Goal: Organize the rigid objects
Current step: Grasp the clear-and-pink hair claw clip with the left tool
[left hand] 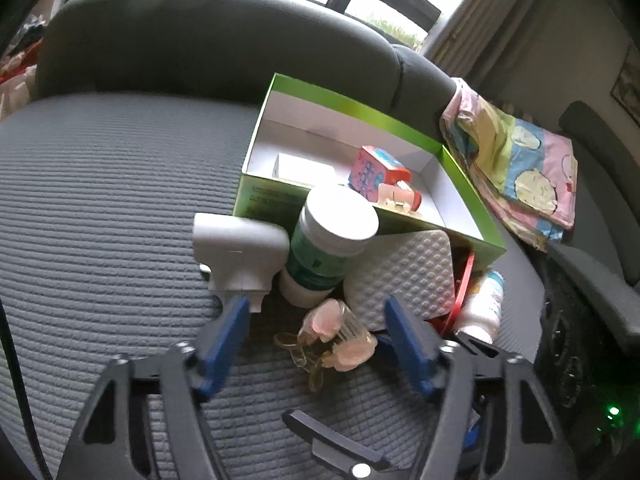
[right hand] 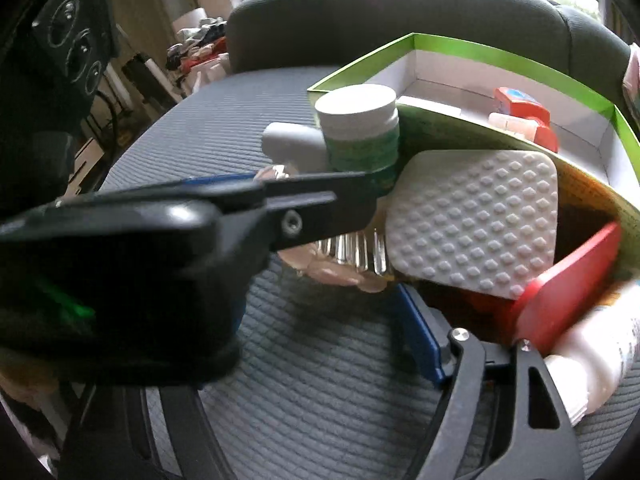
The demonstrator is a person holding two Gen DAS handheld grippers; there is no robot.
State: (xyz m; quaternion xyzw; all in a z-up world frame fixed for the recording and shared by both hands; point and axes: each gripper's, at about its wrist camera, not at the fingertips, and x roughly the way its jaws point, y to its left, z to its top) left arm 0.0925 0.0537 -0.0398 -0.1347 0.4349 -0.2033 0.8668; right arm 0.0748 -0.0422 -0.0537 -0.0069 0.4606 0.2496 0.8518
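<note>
On ribbed seat (left hand: pixel 100 208), dimpled white pad (left hand: pixel 404 272).

Left wrist view: close above the seat, looking down toward the green box (left hand: pixel 372 120)
Right wrist view: close, right of that box (right hand: pixel 480 50)
Shared: box, white-capped bottle (left hand: pixel 328 244) beside it

Left gripper body (right hand: pixel 120 264) is blocking the right gripper's left finger in the right wrist view. White bottle (right hand: pixel 592 360) is running off frame. Box label (left hand: pixel 272 202) is blurring, unreadable.
</note>
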